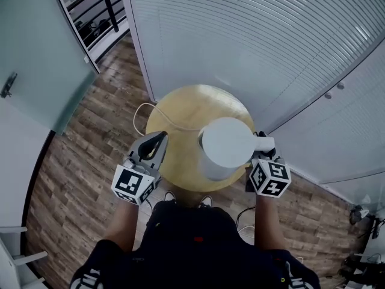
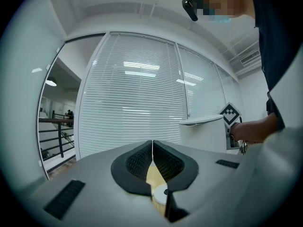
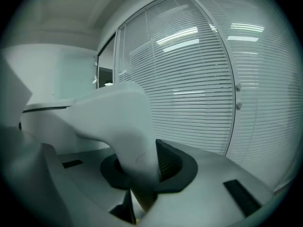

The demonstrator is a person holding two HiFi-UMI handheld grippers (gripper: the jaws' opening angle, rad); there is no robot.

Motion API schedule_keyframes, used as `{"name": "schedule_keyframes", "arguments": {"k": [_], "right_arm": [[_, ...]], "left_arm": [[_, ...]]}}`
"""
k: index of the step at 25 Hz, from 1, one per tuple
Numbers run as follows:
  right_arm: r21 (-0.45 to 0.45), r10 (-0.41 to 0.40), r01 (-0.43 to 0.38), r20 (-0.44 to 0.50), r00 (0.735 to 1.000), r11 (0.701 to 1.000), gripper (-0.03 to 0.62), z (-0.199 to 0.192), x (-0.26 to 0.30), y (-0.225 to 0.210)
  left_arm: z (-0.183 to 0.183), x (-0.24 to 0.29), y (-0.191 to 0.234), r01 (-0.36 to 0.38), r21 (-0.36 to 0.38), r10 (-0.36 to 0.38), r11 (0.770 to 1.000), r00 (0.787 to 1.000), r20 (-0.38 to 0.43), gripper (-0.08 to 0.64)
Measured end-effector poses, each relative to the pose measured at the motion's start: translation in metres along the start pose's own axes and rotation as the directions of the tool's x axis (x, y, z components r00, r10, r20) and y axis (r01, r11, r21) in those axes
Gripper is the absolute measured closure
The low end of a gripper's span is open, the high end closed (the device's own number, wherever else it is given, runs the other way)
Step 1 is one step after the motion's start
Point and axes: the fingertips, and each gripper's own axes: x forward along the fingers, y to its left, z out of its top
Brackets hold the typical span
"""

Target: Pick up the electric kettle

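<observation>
The white electric kettle (image 1: pixel 225 146) hangs above the round wooden table (image 1: pixel 180 116), lifted off it. My right gripper (image 1: pixel 262 154) is shut on the kettle's handle (image 3: pixel 128 131), which fills the space between its black pads in the right gripper view. The kettle body (image 3: pixel 52 122) looms at the left of that view. My left gripper (image 1: pixel 157 142) hovers at the table's left edge with its jaws shut and nothing between them. In the left gripper view the kettle (image 2: pixel 203 134) shows at the right, and the table (image 2: pixel 154 176) shows below the pads.
A white power cord (image 1: pixel 144 118) loops off the table's left side. White slatted blinds (image 1: pixel 240 35) stand behind the table, a cabinet with knobs (image 1: pixel 334 92) at the right. A frosted glass door (image 1: pixel 36 59) stands at the left. The floor is wooden planks (image 1: pixel 90 155).
</observation>
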Motion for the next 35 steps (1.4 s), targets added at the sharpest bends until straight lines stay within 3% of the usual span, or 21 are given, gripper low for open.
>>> {"name": "schedule_keyframes", "arguments": {"k": [11, 35], "right_arm": [[-0.014, 0.005, -0.005, -0.002, 1.0, 1.0, 0.515, 0.005, -0.029, 0.006], [0.003, 0.013, -0.013, 0.002, 1.0, 1.0, 0.515, -0.001, -0.029, 0.011]], "left_arm": [[0.013, 0.002, -0.015, 0.037, 0.016, -0.037, 0.999, 0.999, 0.034, 0.534], [0.015, 0.001, -0.022, 0.051, 0.033, -0.051, 0.998, 0.999, 0.007, 0.534]]}}
